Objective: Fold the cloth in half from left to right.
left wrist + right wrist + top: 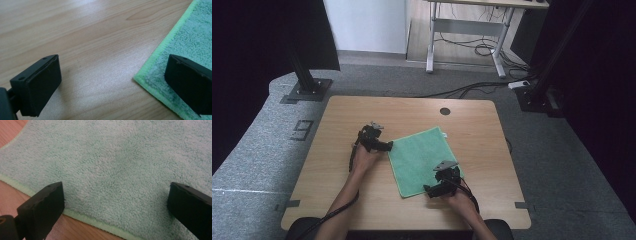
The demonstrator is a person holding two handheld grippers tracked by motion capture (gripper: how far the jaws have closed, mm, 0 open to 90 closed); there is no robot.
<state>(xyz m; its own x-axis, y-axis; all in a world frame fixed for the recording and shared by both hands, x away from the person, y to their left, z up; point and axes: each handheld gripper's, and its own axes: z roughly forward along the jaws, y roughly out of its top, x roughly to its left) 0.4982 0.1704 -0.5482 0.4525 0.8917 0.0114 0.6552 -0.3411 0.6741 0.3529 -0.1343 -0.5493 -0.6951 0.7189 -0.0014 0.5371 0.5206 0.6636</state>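
**A:** Where are the two grippers, and how do their jaws stand?

**B:** The left gripper point(388, 146) sits at the left corner of a green microfibre cloth point(422, 157). In the left gripper view its jaws are spread wide: one black jaw is over bare wood, the other over the corner of the cloth point(190, 42), so the corner lies between them. Nothing is pinched. The right gripper point(428, 190) sits at the cloth's near edge, towards its right corner. In the right gripper view its jaws are also spread wide, both just above the cloth point(120, 170), with the pale green hem running under the left jaw. It grips nothing either.

**A:** And the cloth itself?

**B:** It lies flat and fully opened on a light wooden table point(342, 120), near the middle, turned so its corners point roughly left, away, right and towards the person. A small white tag shows at its far corner.

**A:** What lies around it?

**B:** The person's left hand point(364, 159) and right hand point(458, 199) hold the grippers, forearms coming in from the near edge. A round dark cable hole point(445, 111) sits near the table's far edge. Beyond the table is grey carpet point(252, 155) and the white legs of a desk point(467, 30) with loose cables beneath it.
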